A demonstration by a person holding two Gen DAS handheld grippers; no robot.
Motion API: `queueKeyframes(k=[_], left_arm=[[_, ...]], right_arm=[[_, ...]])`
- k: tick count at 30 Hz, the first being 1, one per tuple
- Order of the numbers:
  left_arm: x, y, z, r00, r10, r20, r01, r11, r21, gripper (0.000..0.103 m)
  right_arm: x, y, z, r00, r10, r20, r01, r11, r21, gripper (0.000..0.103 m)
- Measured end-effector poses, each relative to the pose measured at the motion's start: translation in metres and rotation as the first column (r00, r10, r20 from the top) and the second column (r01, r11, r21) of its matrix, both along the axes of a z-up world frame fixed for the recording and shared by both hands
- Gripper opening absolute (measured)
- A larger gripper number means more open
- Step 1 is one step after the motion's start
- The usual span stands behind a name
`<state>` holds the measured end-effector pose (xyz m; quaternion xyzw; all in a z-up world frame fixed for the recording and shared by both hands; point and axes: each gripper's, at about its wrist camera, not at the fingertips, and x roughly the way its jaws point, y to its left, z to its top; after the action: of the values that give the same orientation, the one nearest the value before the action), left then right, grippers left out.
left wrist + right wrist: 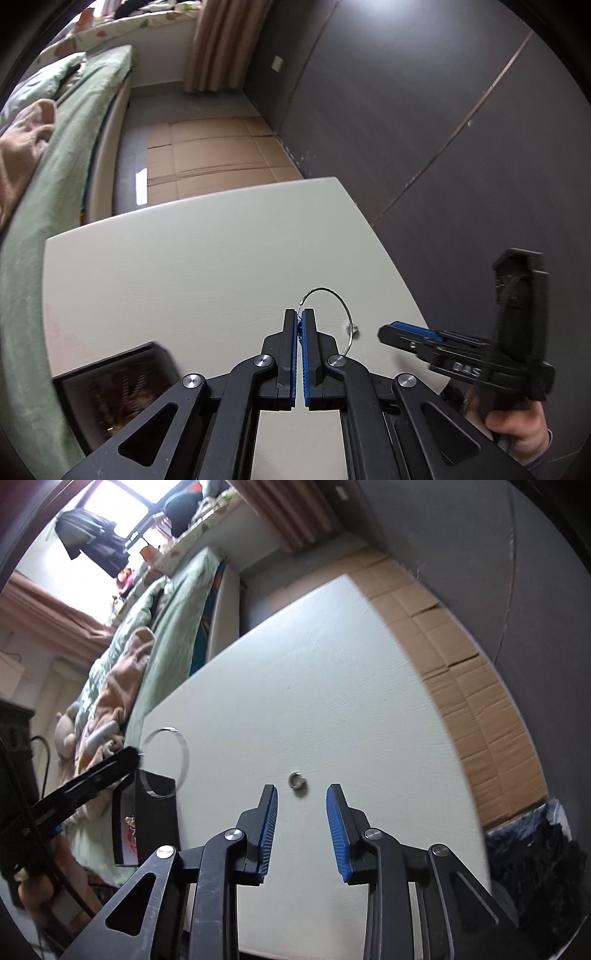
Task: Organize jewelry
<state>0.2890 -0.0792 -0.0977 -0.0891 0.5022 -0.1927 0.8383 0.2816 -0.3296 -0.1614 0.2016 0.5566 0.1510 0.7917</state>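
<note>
While the left gripper [299,314] is clamped with its blue pads pressed together on the rim of a thin silver bangle [341,306], the hoop rises from the fingertips, arcs over to their right and comes back down beside the right finger, held clear of the white table [184,266]. Just right of the hoop's lower end, a small silver ring [352,328] lies on the tabletop, between this claw and the tip of the right gripper [386,334], which enters from the right.

Seen from the right wrist, the right gripper [301,794] stands open, nothing between its blue pads; the ring [297,780] lies on the table [332,664] just ahead of the gap, nearer the left finger. To the far left of this claw the left gripper [136,755] holds the bangle [166,762] upright above a dark jewelry box [155,812] at the table's left edge; small items inside are too blurred to identify. From the left wrist, that box [110,387] sits low to the left of the closed claw. A green-covered bed [166,627] runs beyond the table's left side, and flattened cardboard [480,701] lies on the floor.
</note>
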Motion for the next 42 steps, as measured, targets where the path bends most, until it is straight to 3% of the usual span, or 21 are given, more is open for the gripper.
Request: queueKeyframes(k=[10, 19, 23, 26, 29, 31, 35, 36, 38, 40, 42], left_arm=[[-0.020, 0.053, 0.026, 0.993, 0.092, 0.070, -0.092, 0.996, -0.017, 0.002], [-0.041, 0.095, 0.031, 0.984, 0.157, 0.080, -0.154, 0.987, -0.037, 0.001], [-0.047, 0.105, 0.032, 0.981, 0.178, 0.074, -0.175, 0.984, -0.044, 0.001], [-0.049, 0.107, 0.034, 0.983, 0.171, 0.066, -0.169, 0.985, -0.047, 0.002], [-0.049, 0.104, 0.036, 0.982, 0.179, 0.056, -0.176, 0.983, -0.050, 0.002], [-0.047, 0.099, 0.034, 0.984, 0.171, 0.038, -0.170, 0.985, -0.044, 0.002], [-0.038, 0.083, 0.023, 0.991, 0.129, -0.031, -0.130, 0.991, -0.031, 0.003], [-0.037, 0.079, 0.021, 0.992, 0.122, -0.039, -0.123, 0.992, -0.020, 0.005], [-0.034, 0.065, 0.016, 0.994, 0.097, -0.040, -0.097, 0.995, 0.004, 0.024], [-0.033, 0.053, 0.012, 0.997, 0.070, -0.041, -0.070, 0.998, 0.005, 0.075], [-0.033, 0.040, 0.010, 0.999, 0.041, -0.028, -0.041, 0.999, 0.017, 0.078]], right_arm=[[0.016, 0.024, -0.013, 0.998, 0.014, -0.057, -0.019, 0.997, -0.081, 0.028], [0.026, 0.050, -0.012, 0.997, 0.046, -0.068, -0.058, 0.979, -0.194, 0.028], [0.026, 0.069, -0.010, 0.994, 0.098, -0.058, -0.111, 0.944, -0.311, 0.026], [0.024, 0.079, -0.009, 0.991, 0.126, -0.049, -0.135, 0.902, -0.409, 0.015], [0.022, 0.085, -0.006, 0.985, 0.165, -0.042, -0.165, 0.873, -0.459, 0.014], [0.021, 0.083, -0.005, 0.986, 0.164, -0.037, -0.163, 0.876, -0.454, 0.014], [0.012, 0.061, 0.001, 0.994, 0.111, -0.011, -0.108, 0.924, -0.368, 0.014], [0.008, 0.056, 0.002, 0.995, 0.102, -0.003, -0.097, 0.932, -0.350, 0.014], [-0.002, 0.042, 0.008, 0.997, 0.080, 0.019, -0.071, 0.951, -0.300, 0.014], [-0.008, 0.031, 0.013, 0.998, 0.056, 0.040, -0.044, 0.964, -0.261, 0.014], [-0.016, 0.017, 0.016, 0.998, 0.031, 0.056, -0.018, 0.976, -0.219, 0.014]])
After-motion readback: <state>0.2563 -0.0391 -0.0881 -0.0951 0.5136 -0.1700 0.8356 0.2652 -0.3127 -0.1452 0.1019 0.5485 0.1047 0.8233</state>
